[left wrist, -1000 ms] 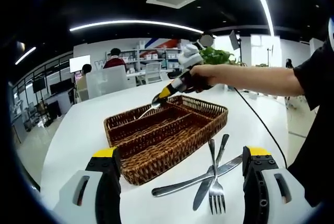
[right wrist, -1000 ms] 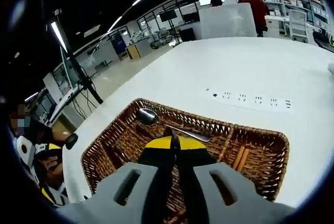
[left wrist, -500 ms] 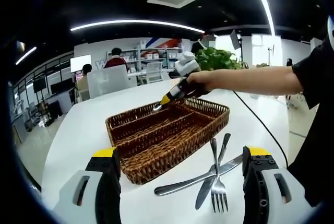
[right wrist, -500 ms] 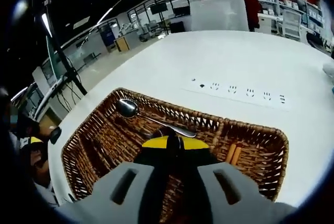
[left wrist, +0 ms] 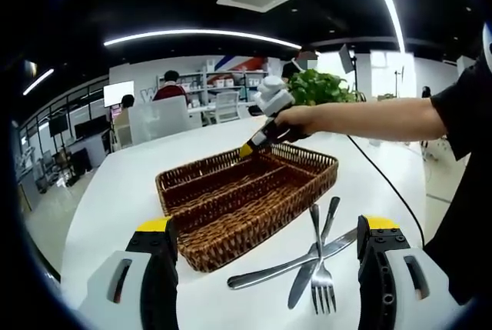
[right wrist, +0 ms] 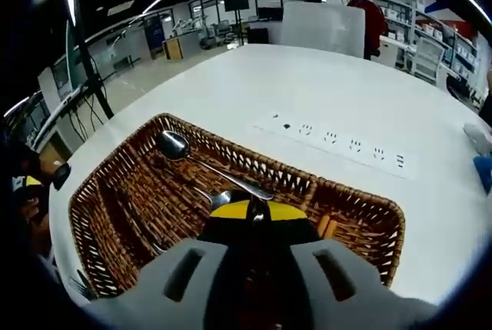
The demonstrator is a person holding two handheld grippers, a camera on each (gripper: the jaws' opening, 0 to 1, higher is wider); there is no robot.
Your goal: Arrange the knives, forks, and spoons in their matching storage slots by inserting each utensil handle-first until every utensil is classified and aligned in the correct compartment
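Over the last second the right gripper (right wrist: 249, 208) has carried its spoon (right wrist: 209, 170) down over the wicker cutlery tray (right wrist: 115, 191); the jaws stay clamped on the handle, the bowl reaching toward the tray's far rim, so release seems close. The left gripper (left wrist: 269, 268), jaws apart, hangs near the fork (left wrist: 319, 268) and knife (left wrist: 307, 268) lying just right of the tray.
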